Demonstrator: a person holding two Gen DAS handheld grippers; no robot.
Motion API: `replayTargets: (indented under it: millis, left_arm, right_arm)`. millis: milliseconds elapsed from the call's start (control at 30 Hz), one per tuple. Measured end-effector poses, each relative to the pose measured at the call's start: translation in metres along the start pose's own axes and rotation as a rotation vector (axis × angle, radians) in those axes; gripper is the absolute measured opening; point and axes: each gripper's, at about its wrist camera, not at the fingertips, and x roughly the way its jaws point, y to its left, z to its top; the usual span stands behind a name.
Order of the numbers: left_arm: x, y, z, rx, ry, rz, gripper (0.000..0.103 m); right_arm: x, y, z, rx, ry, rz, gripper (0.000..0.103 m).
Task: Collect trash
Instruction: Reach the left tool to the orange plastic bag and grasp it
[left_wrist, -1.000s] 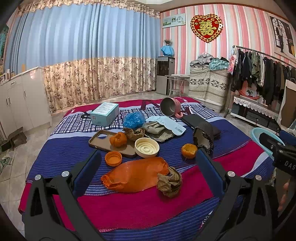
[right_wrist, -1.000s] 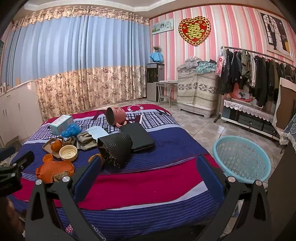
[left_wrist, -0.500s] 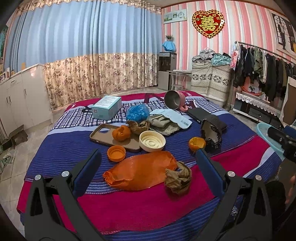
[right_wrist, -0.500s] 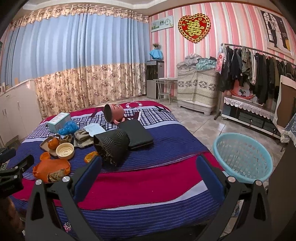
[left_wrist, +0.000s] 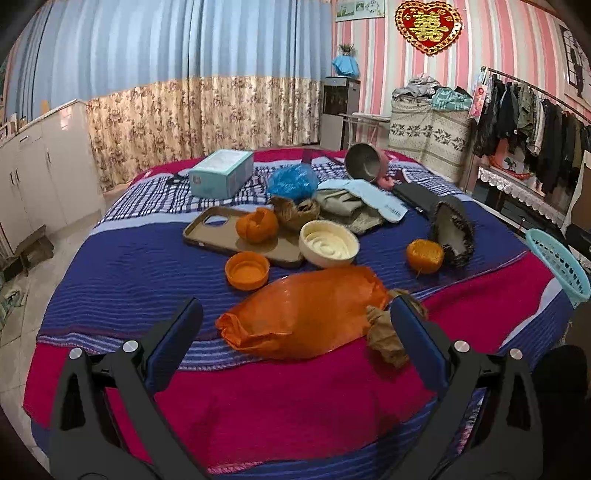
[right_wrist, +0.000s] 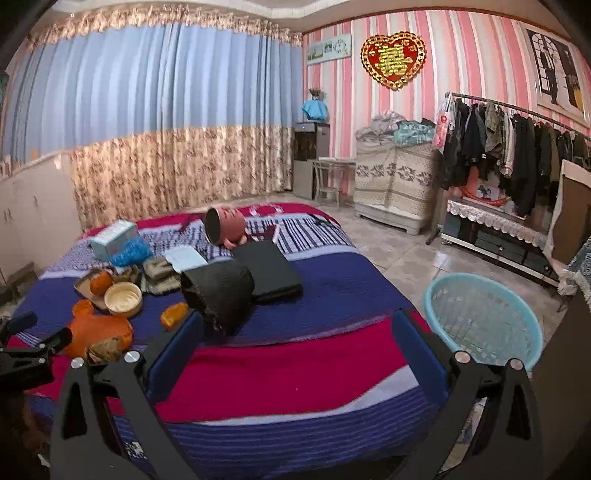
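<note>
Now closer to the clutter, the left gripper (left_wrist: 295, 332) has advanced over the bed (left_wrist: 295, 398) in the past second, so that the orange plastic bag (left_wrist: 303, 314) fills the space just ahead of its fingers, where a moment ago it lay further off. Its jaws are spread wide and hold nothing. A crumpled brown paper wad (left_wrist: 384, 332) lies touching the bag's right end, partly behind the right finger. Beyond sit an orange lid (left_wrist: 246, 270), a cream bowl (left_wrist: 328, 248), a phone case (left_wrist: 236, 236) with orange peel (left_wrist: 256, 229) on it, and a second peel (left_wrist: 424, 255) beside a black slipper (left_wrist: 452, 236).

The right gripper (right_wrist: 295, 347) has barely shifted; it hangs over the bed's near edge, jaws likewise released and empty. The blue basket (right_wrist: 484, 321) stands on the floor to its right, apparently empty, though its bottom is hard to read through the mesh.

Nothing appears collected yet. The approach suggests the bag or the paper wad is the first pick, and the bag looks limp and likely to sag when lifted.
</note>
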Motion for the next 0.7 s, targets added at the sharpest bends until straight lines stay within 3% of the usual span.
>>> replayTargets:
  millis: [100, 333, 400, 500, 533, 567, 633, 667, 700]
  left_arm:
    - [0.011, 0.005, -0.002, 0.006, 0.025, 0.018, 0.098]
    - [0.035, 0.012, -0.003, -0.007, 0.091, -0.03, 0.098]
    - [0.041, 0.011, -0.006, -0.001, 0.113, -0.044, 0.087]
    - [0.044, 0.008, -0.01, 0.027, 0.119, -0.058, 0.063]
    - [0.044, 0.007, -0.01, 0.034, 0.123, -0.072, 0.044]
    - [0.044, 0.007, -0.01, 0.037, 0.131, -0.076, 0.036]
    - [0.036, 0.012, -0.006, 0.017, 0.126, -0.131, 0.035]
    - [0.03, 0.013, -0.004, 0.018, 0.11, -0.141, 0.026]
    - [0.023, 0.013, -0.001, 0.036, 0.089, -0.141, 0.026]
  right_arm:
    - [0.002, 0.006, -0.002, 0.0, 0.028, 0.005, 0.099]
    - [-0.01, 0.022, 0.001, 0.04, 0.014, 0.004, 0.099]
    - [-0.012, 0.028, 0.001, 0.055, 0.006, 0.024, 0.099]
    - [-0.011, 0.041, -0.002, 0.05, 0.018, 0.073, 0.099]
    - [-0.009, 0.045, -0.004, 0.049, 0.026, 0.086, 0.099]
    - [-0.007, 0.05, -0.006, 0.054, 0.039, 0.09, 0.099]
    - [-0.002, 0.057, -0.01, 0.057, 0.06, 0.098, 0.099]
    - [0.0, 0.062, -0.011, 0.045, 0.067, 0.095, 0.099]
    - [0.001, 0.067, -0.012, 0.026, 0.07, 0.089, 0.099]
